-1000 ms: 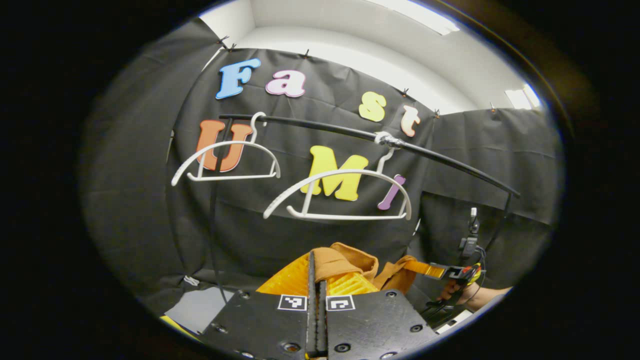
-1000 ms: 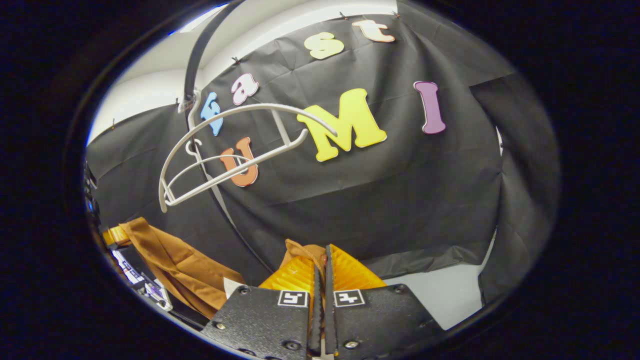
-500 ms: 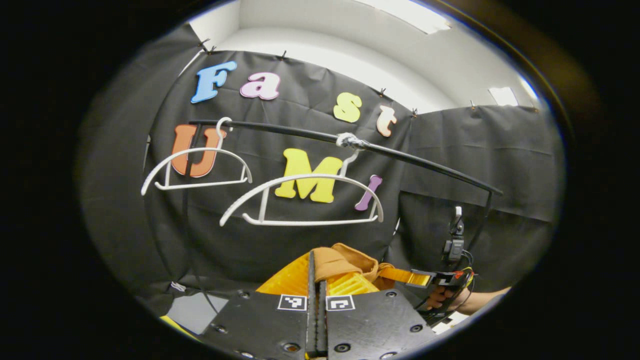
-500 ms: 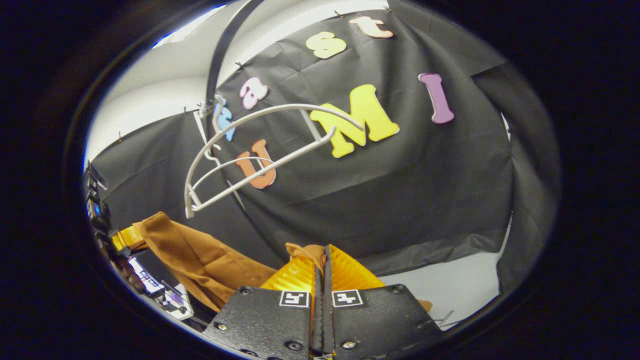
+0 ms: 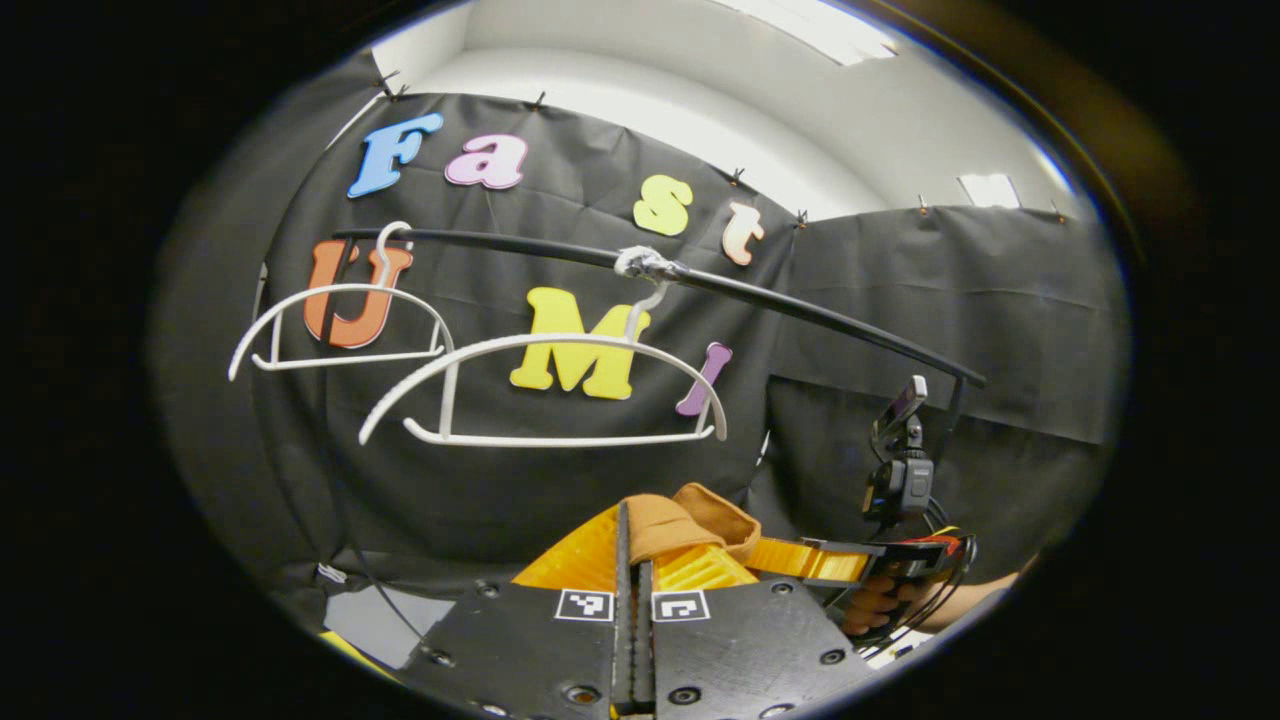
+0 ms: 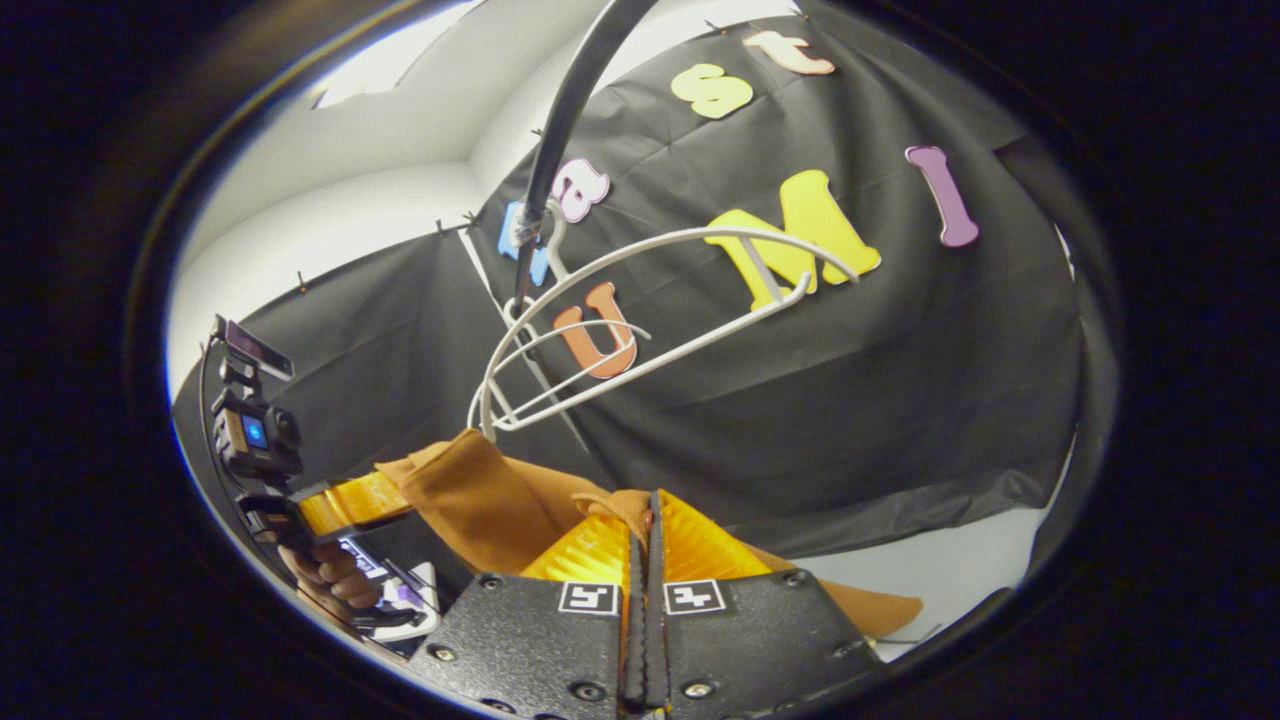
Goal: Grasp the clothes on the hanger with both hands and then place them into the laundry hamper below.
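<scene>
Left gripper view: left gripper [image 5: 632, 520] clamped together on a fold of the brown garment [image 5: 690, 520], fingers pinching the cloth right at their tips. Cloth off the white hanger [image 5: 545, 385], which hangs bare from the black rail [image 5: 800, 310] above and beyond, with a second bare hanger [image 5: 335, 330] farther along. Just beside to the right, the other gripper and the hand [image 5: 870, 605] holding it, at about the same height, with little slack showing between the two.

Right gripper view: right gripper [image 6: 648, 520] likewise closed on a bunch of brown cloth. Garment [image 6: 480, 495] stretched leftward from these fingers toward the other gripper [image 6: 350, 503], long axis running roughly level from one gripper to the other. Nearest hanger [image 6: 650, 330] empty, up and behind. Both hands raised, pointing slightly upward at the booth wall.

Laundry hamper out of sight here; by the task sentence, below. Judgement: garment freed and shared evenly between both grippers, neither nearer the goal; coming move mostly straight down, both hands lowering together and level before any letting go.
</scene>
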A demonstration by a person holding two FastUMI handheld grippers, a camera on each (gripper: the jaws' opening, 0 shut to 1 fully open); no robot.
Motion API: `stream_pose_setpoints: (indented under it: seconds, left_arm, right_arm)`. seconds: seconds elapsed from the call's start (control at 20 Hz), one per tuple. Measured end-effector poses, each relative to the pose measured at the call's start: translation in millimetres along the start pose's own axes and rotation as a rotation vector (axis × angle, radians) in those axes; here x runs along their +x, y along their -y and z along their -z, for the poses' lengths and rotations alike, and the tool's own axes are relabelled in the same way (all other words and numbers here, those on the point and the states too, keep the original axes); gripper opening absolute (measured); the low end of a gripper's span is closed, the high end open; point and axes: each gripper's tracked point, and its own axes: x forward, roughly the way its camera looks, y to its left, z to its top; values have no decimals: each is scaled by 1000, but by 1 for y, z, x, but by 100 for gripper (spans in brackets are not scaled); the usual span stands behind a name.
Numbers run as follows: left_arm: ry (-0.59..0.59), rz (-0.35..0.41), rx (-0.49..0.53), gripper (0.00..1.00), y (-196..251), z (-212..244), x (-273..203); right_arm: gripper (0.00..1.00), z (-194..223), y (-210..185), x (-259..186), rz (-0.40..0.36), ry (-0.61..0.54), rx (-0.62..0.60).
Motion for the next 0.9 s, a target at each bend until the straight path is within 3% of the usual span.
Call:
stream_pose_setpoints:
  seconds: [0.35, 0.65, 0.7, 0.9]
  left_arm:
    - [-54, -14, -32, 6, -4, 27, 11]
    - [-183, -77, -86, 6, -26, 96, 19]
    - [-205, -87, -92, 0, -29, 106, 21]
    - [-288, -124, -105, 0, -39, 147, 24]
  right_arm:
    - [4, 19, 1, -1, -80, -71, 99]
    - [4, 79, 35, 12, -28, -211, 160]
    - [4, 93, 40, 14, -12, -237, 157]
    - [4, 132, 54, 25, 16, -320, 162]
